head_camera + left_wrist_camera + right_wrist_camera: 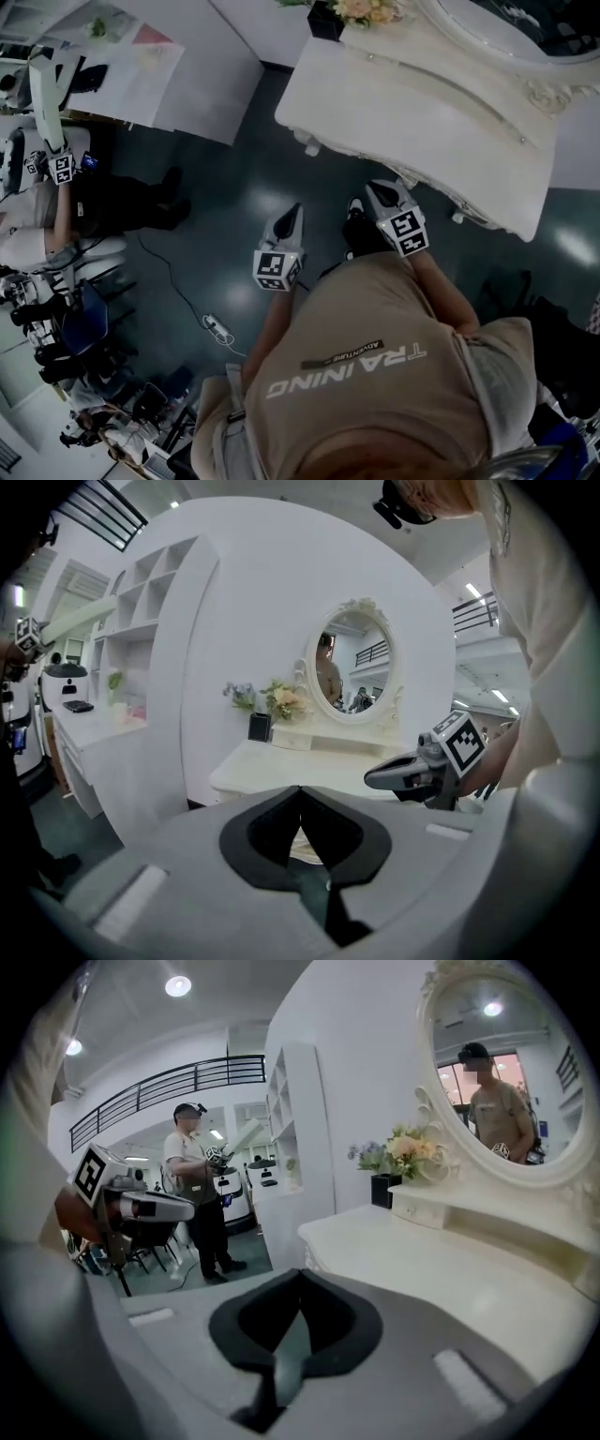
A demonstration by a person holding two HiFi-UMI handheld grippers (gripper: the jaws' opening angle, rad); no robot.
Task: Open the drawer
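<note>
A white dressing table (422,103) with an oval mirror (352,672) stands ahead of me. No drawer front shows in any view; the tabletop overhangs it. In the head view both grippers hang over the dark floor just short of the table's front edge. My left gripper (293,210) is shut and empty, its tips (300,791) meeting in line with the table (272,766). My right gripper (380,191) is also shut with nothing in it, pointing (300,1274) along the tabletop (422,1260). Each gripper shows in the other's view: the right gripper (375,776) and the left gripper (192,1208).
A black vase of flowers (403,1152) sits at the table's back corner. A tall white shelf unit (141,667) stands to the left. Another person (192,1194) stands further left with grippers. A cable and power strip (217,328) lie on the floor.
</note>
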